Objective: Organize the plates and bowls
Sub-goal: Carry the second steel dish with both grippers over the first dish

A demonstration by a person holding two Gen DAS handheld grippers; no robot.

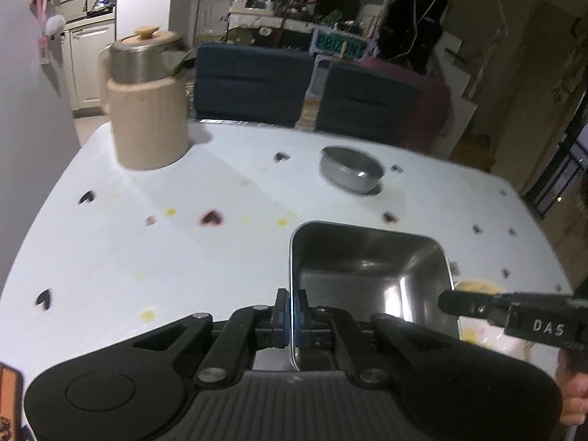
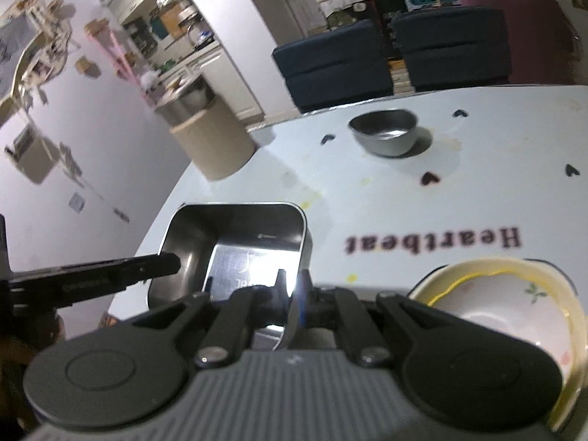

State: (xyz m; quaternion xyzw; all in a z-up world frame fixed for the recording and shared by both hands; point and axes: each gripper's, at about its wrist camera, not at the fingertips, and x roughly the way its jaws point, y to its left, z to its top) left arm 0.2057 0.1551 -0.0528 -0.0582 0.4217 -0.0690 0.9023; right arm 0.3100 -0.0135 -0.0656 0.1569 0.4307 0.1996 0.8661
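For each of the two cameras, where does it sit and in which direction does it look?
Left wrist: sits on the left hand-held gripper, looking forward and down over the white table; its pads clamp the left wall of the square steel tray; the other gripper enters from the right.
Right wrist: sits on the right hand-held gripper, clamping the tray's right wall; a cream floral bowl lies at lower right.
Shared: the tray, the round steel bowl, the beige lidded canister, the dark blue chairs.
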